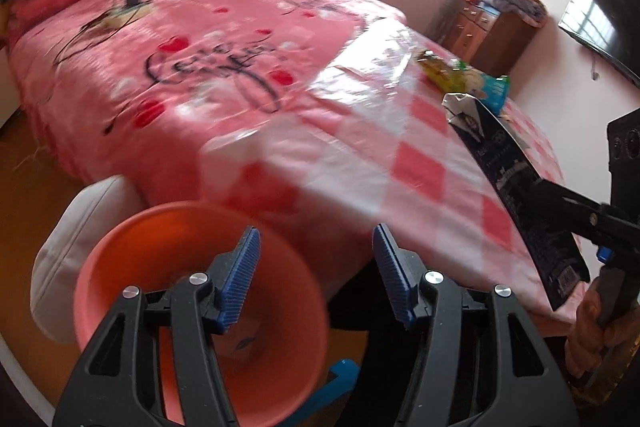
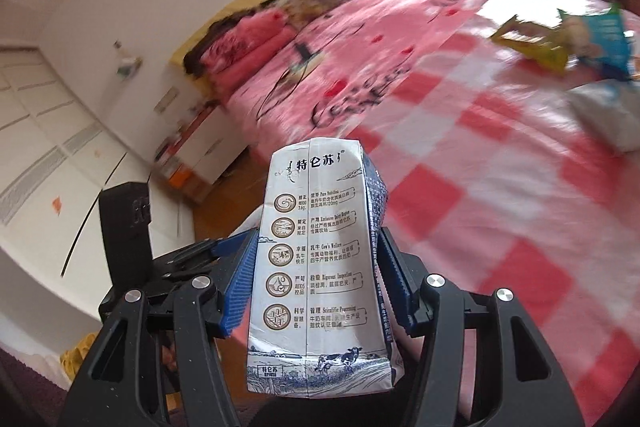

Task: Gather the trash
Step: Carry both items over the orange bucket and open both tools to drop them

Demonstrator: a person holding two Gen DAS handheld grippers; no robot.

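My right gripper [image 2: 316,267] is shut on a flattened blue-and-white milk carton [image 2: 316,267], its blue pads pressing on both sides of it. The left wrist view shows the same carton [image 1: 516,179] held up over the near edge of the table. My left gripper [image 1: 316,267] is open with nothing between its fingers. It hangs over an orange-pink bin [image 1: 120,291] standing low beside the table. A yellow-green snack wrapper [image 2: 532,43] and a blue one [image 2: 604,39] lie on the table's far side, and they show in the left wrist view as wrappers [image 1: 460,75] too.
The table wears a pink-and-white checked cloth [image 1: 424,163] under clear plastic. A bed [image 1: 200,47] with a pink cover lies behind it. A white cushion [image 1: 68,247] sits left of the bin. A white crumpled thing [image 2: 604,115] lies on the table at the right.
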